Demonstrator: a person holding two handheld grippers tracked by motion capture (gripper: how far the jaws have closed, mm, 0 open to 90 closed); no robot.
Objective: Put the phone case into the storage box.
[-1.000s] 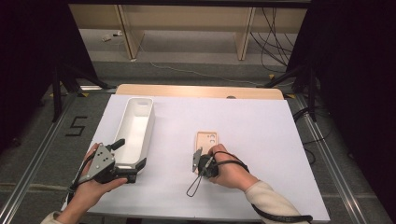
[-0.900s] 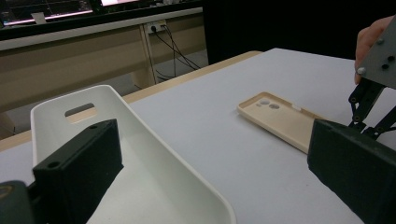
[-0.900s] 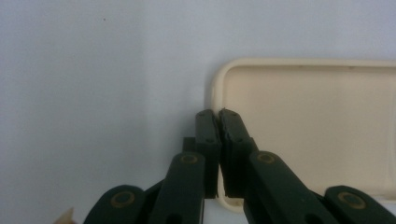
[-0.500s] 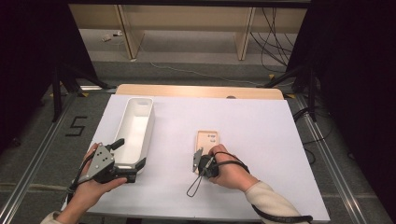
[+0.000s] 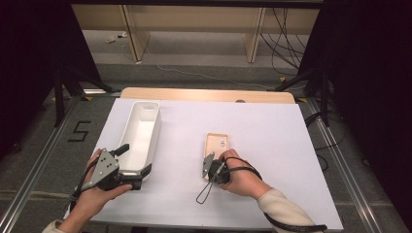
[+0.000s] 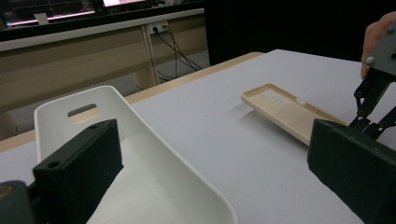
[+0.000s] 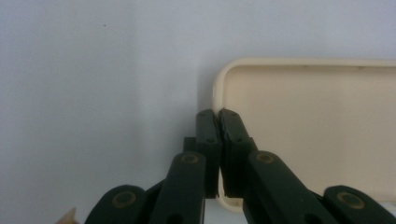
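- My right gripper [image 7: 217,122] pinches the side wall of the beige phone case [image 5: 216,146], lying mid-table, for lifting.
- My left gripper [image 5: 132,164], jaws apart, straddles the white bin's [image 5: 141,133] near end, steadying it.

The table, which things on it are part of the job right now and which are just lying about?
In the job:
- beige phone case, its side wall pinched by the right tongs
- white tray, its near end between the open left tongs

Lying about:
- cables on the floor
- floor marker "5"
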